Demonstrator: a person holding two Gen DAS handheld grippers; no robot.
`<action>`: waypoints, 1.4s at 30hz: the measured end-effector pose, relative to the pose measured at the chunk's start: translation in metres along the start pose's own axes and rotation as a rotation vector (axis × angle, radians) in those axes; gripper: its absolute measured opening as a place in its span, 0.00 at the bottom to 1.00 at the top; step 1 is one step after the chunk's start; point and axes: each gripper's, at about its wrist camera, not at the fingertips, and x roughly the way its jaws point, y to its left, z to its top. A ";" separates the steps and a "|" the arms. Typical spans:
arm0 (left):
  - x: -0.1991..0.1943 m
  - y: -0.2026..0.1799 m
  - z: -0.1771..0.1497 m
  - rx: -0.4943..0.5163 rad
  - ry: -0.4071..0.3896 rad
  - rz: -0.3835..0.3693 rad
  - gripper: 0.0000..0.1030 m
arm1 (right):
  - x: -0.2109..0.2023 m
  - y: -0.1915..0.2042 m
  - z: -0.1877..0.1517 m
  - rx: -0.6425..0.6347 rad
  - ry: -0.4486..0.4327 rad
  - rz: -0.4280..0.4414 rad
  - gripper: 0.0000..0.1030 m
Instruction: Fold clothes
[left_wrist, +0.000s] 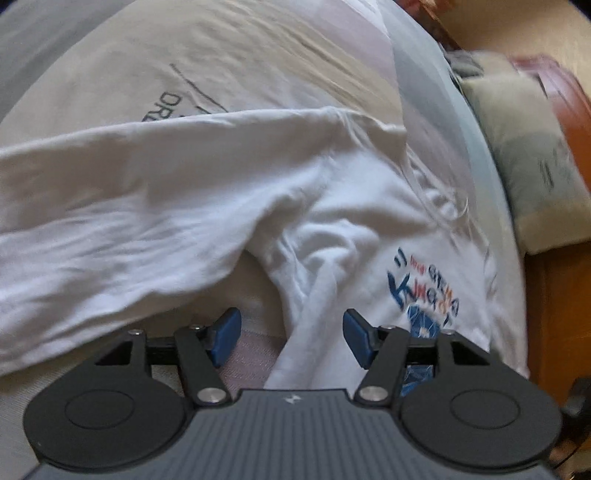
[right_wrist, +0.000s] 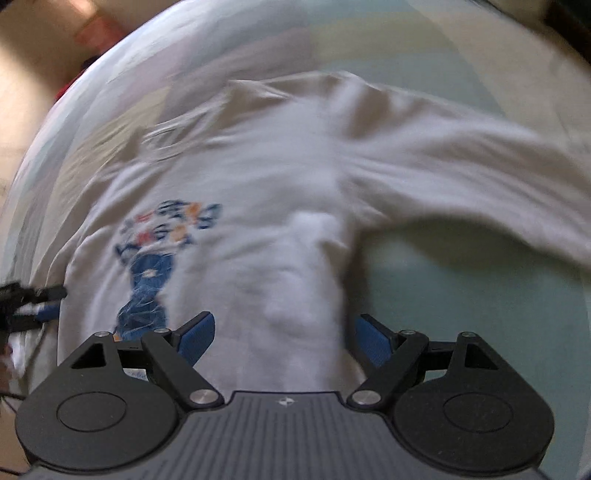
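Below both cameras, a white long-sleeved cotton shirt with a blue and orange chest print (left_wrist: 369, 229) (right_wrist: 258, 177) lay spread on a bed covered by a pale grey-green sheet (right_wrist: 461, 295) (left_wrist: 424, 66). The left hand-held gripper (left_wrist: 291, 338) was released, its blue-padded fingers (left_wrist: 225, 332) spread apart over a rumpled ridge of the shirt, with nothing between them. The right hand-held gripper (right_wrist: 282, 339) was likewise released, its fingers (right_wrist: 195, 334) straddling a raised fold of white cloth without pinching it.

One sleeve (left_wrist: 110, 229) (right_wrist: 461, 184) stretched sideways away from the body of the shirt, its lower edge lifted off the sheet. In the left view, a beige garment with dark lettering (left_wrist: 207, 66) lay beyond the sleeve, partly under it. Bare sheet lay open beside the fold in the right view. The bed's edge curved past a beige cushion (left_wrist: 532, 166) on an orange-brown wooden surface (left_wrist: 561, 295). Both views were blurred.
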 end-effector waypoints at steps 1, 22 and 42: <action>0.001 0.000 0.002 -0.010 -0.009 -0.007 0.59 | 0.001 -0.009 0.000 0.045 -0.005 0.015 0.85; 0.001 -0.025 0.053 0.356 -0.170 0.302 0.18 | 0.011 -0.071 0.070 0.074 -0.240 -0.175 0.51; 0.009 -0.027 -0.003 0.117 -0.094 0.225 0.21 | 0.001 -0.041 0.043 0.063 -0.173 -0.126 0.63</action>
